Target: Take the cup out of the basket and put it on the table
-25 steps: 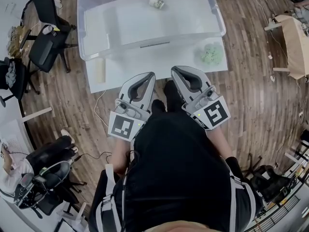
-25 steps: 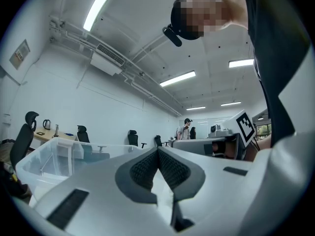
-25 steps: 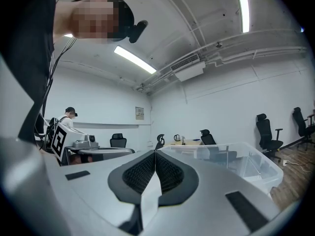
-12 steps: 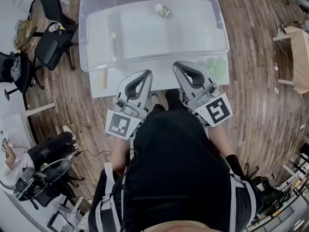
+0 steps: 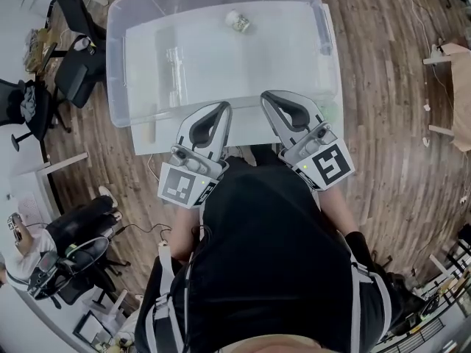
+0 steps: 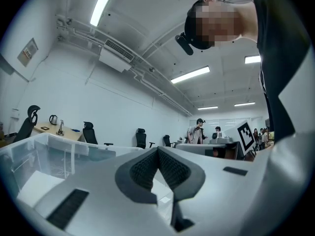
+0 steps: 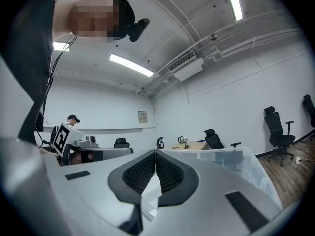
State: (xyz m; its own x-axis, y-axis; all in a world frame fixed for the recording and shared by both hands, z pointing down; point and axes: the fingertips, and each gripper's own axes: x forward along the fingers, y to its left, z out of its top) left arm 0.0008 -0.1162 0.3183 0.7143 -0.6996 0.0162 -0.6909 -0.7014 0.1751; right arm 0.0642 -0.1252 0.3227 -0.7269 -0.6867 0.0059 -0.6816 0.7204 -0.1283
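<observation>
A small pale cup (image 5: 238,21) lies on the floor of the clear plastic basket (image 5: 118,87), near its far wall. The basket stands on a white table (image 5: 171,140). My left gripper (image 5: 223,108) and right gripper (image 5: 266,97) are side by side at the basket's near rim, both pointing level toward it, both shut with nothing between the pads. The left gripper view shows the left gripper (image 6: 157,149) with its pads meeting and the basket wall (image 6: 44,151) to the left. The right gripper view shows the right gripper (image 7: 155,152) likewise, with the basket rim (image 7: 221,155) to the right. The cup appears in neither gripper view.
A pale roll (image 5: 151,127) lies on the table's near left edge, and something green (image 5: 333,112) shows at the basket's near right corner. Office chairs (image 5: 73,65) stand to the left on the wooden floor. A desk (image 5: 460,87) stands at the right.
Both grippers have moved forward together toward the basket. Their tips now reach its near rim, where before they hung short of the table's edge.
</observation>
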